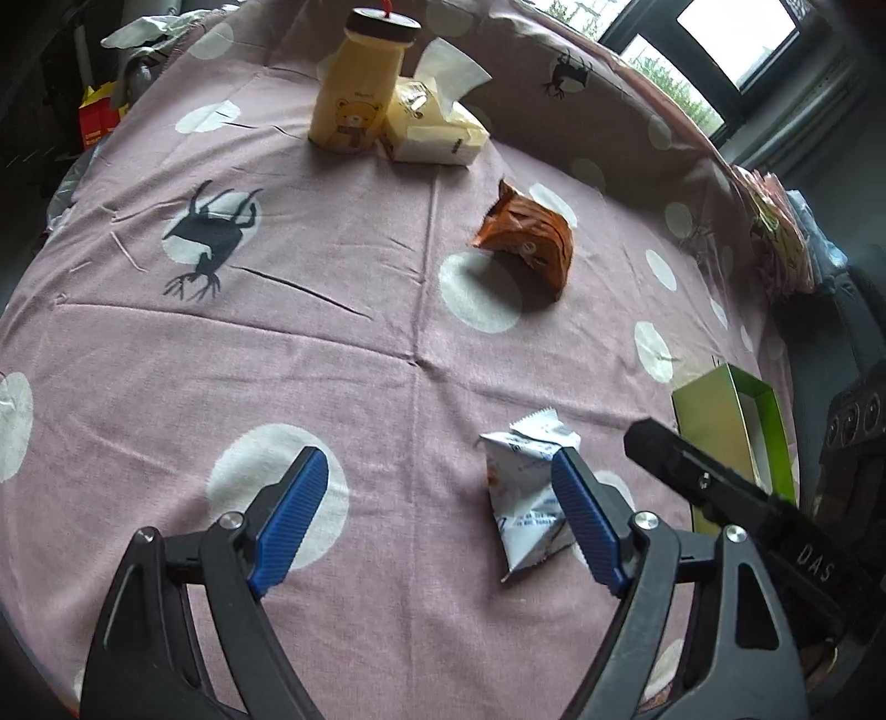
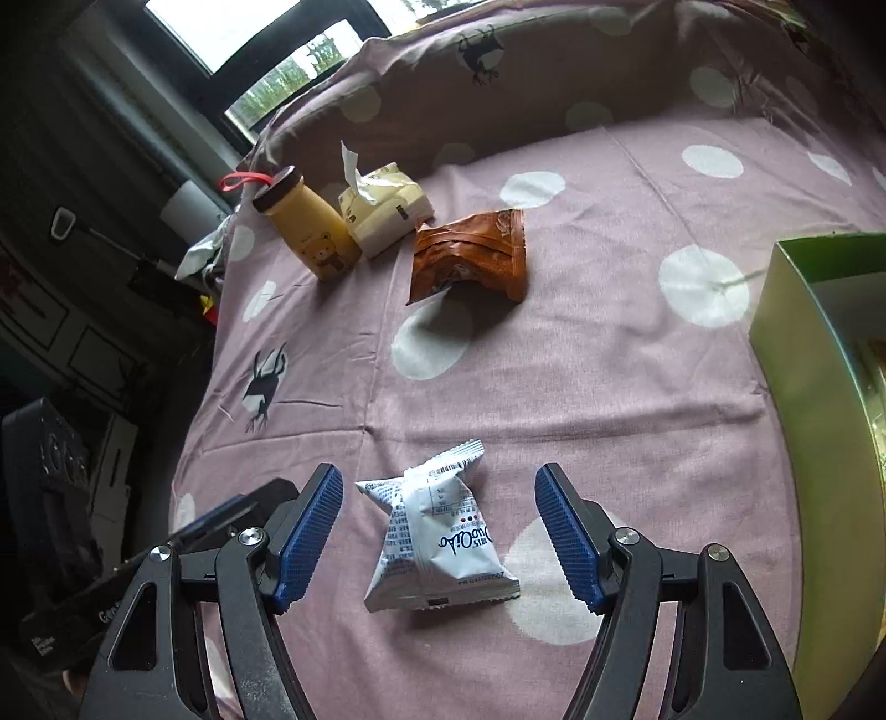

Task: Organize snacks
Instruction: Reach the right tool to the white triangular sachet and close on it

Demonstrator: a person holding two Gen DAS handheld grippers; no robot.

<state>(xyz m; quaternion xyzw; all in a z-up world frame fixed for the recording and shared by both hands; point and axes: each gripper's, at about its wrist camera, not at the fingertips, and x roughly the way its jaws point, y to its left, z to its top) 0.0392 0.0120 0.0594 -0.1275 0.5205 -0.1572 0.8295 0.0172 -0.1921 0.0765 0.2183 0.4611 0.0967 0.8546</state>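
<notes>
Snacks on pink dotted cloth [image 2: 609, 360]. White snack packet [image 2: 440, 531] lies flat between the right gripper [image 2: 437, 531] fingers, blue pads clear of it on both sides; jaws spread wide, nothing gripped. Left gripper [image 1: 437, 515] also wide and empty; in its view the same white packet sits at 3 o'clock from centre, behind its right-hand finger [image 1: 587, 526]; cannot tell if they touch. Right wrist view, outward from the packet: orange snack packet [image 2: 470, 260] at 12 o'clock, well apart, puffed up on the cloth. Green box [image 2: 819, 360] at 2 o'clock, open. Yellow bear bottle [image 2: 310, 227] at 11 o'clock, upright, tissue pack [image 2: 382, 210] just beside it. Window [image 2: 249, 44] beyond.
</notes>
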